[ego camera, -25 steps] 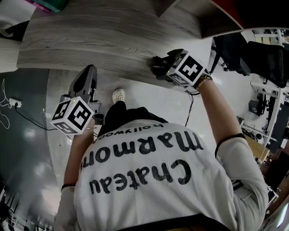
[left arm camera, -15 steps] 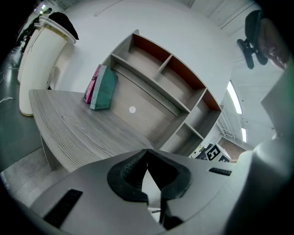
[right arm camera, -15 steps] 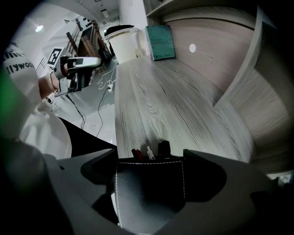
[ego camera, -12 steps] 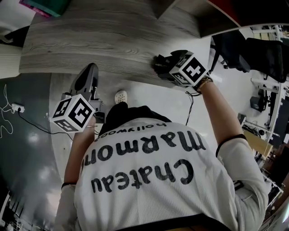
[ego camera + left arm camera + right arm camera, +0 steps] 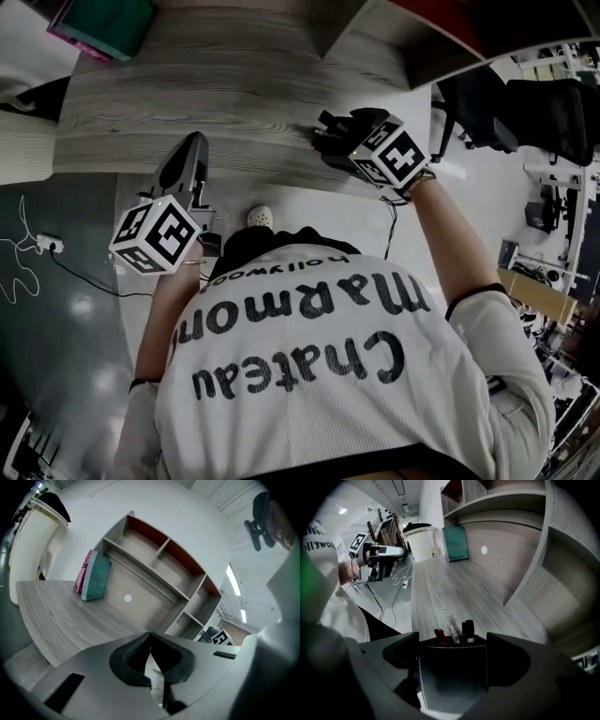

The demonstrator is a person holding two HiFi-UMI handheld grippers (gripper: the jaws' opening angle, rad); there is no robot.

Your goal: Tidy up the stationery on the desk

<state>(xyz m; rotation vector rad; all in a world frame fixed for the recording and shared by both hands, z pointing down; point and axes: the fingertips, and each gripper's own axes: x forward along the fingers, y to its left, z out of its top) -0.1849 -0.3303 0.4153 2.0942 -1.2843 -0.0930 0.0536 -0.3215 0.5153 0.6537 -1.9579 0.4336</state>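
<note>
**A:** Your right hand-held gripper (image 5: 452,641) is clamped on a black pen holder (image 5: 452,677) with white stitching. One jaw presses against each side of it.

**B:** Yes, and a few pens (image 5: 459,632) stand in that holder, with their tops showing above its rim. You have it at the near edge of the grey wood-grain worktop (image 5: 206,84), toward the right end. Neither of us can tell whether its base touches the wood.

**A:** And your left hand-held gripper (image 5: 150,635)?

**B:** Its jaws meet at the tips, and you grip nothing with it. You hold it by the worktop's near edge, well apart from your right one, and it faces the shelf unit (image 5: 159,569) at the back.

**A:** Over on the far left of the worktop, a teal book (image 5: 96,578) stands tilted against that shelf unit. A pink book (image 5: 85,569) is just beside it, on the side away from you.
</note>
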